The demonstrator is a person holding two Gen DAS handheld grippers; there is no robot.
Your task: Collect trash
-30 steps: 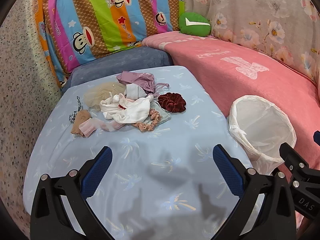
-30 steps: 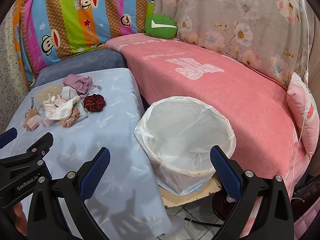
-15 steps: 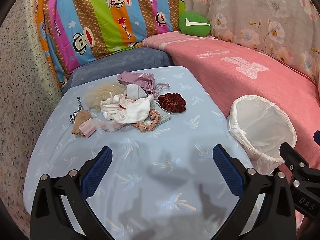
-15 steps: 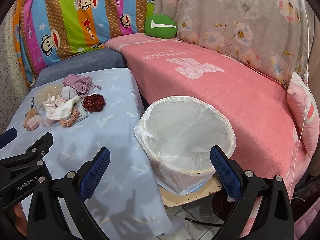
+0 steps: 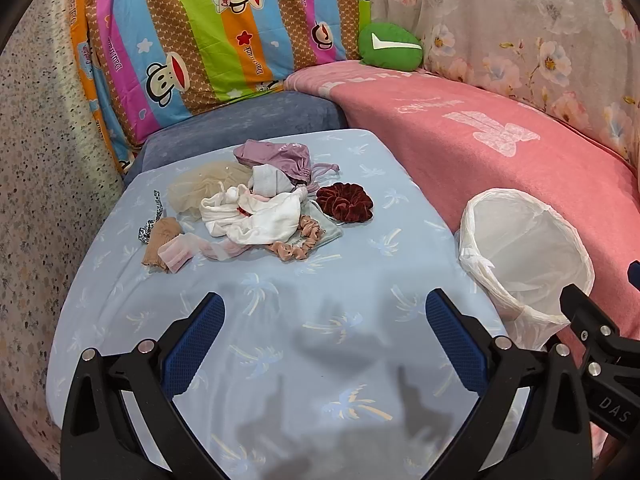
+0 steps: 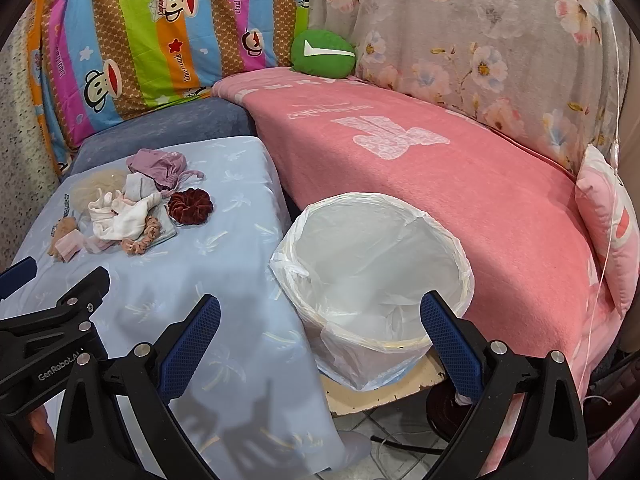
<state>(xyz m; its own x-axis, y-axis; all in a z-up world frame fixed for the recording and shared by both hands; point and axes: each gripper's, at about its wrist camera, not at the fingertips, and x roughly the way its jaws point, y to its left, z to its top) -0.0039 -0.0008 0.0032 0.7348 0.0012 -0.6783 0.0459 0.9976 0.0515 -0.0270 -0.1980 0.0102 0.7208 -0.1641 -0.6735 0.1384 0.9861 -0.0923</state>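
The left gripper (image 5: 325, 334) has its blue-padded fingers (image 5: 195, 344) spread wide with nothing between them, held above the near part of a table covered in a pale blue cloth with a palm-tree print (image 5: 280, 360). The right gripper (image 6: 320, 334) is just as wide apart and empty; its left finger (image 6: 190, 346) is over the edge of the blue cloth, its right finger (image 6: 450, 346) over the near rim of a round bin lined with a white plastic bag (image 6: 372, 256). The bin stands just beside the table on its right, on a pale board, against the front of a bed under a pink blanket (image 6: 400, 160).

Farther back on the table lies a small heap of cloth scraps, well apart from both grippers. At its middle is a crumpled white cloth (image 5: 252, 220); touching it behind is a mauve drawstring pouch (image 5: 276, 156), and to the right a dark red velvet scrunchie (image 5: 345, 203). A pink scrunchie (image 5: 298, 242) lies at the near edge of the heap on a pale green cloth. To the left are a beige mesh piece (image 5: 200, 192), a tan stocking with a pale pink strip (image 5: 168, 244) and a black-and-white patterned band (image 5: 152, 220).

Behind the table is a blue-grey cushion (image 5: 240, 128), then a striped cartoon-monkey sheet (image 5: 220, 28). A green round pillow (image 5: 390, 46) rests at the back of the bed.
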